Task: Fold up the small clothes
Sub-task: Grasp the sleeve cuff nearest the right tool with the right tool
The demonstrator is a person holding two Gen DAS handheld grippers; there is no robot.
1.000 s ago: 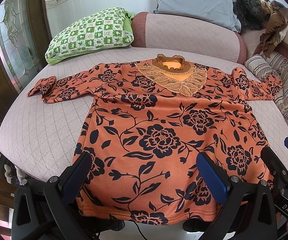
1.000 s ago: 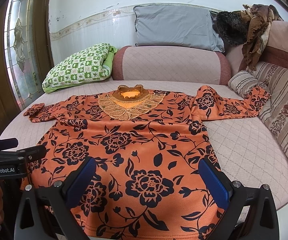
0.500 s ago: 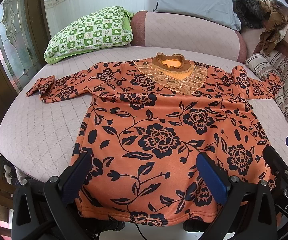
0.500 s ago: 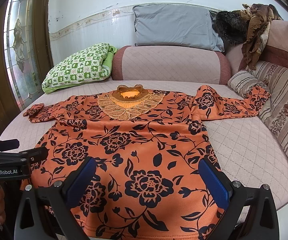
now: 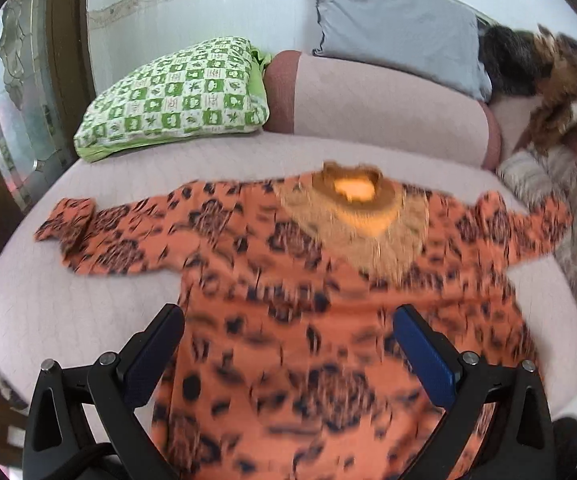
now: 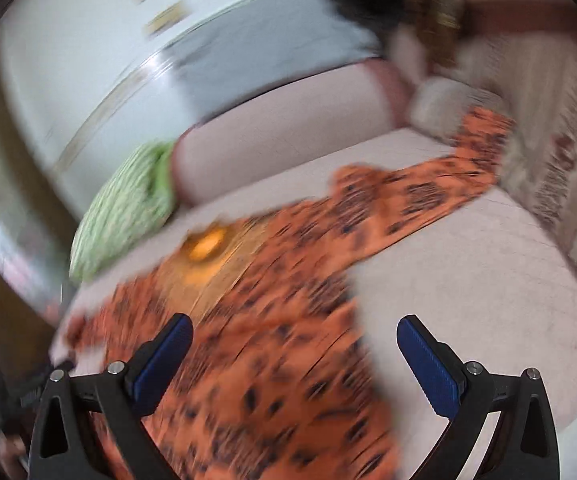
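Sleeve (image 6: 420, 196) stretches ahead and to the right of your right gripper (image 6: 294, 360), nearer than the left gripper (image 5: 288, 350); both jaws wide apart, empty.

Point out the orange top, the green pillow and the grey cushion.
Orange top (image 5: 288, 320), left wrist view, mid-chest.
Green pillow (image 5: 176, 96), left wrist view, middle of its checked face.
Grey cushion (image 5: 396, 24), left wrist view, centre.
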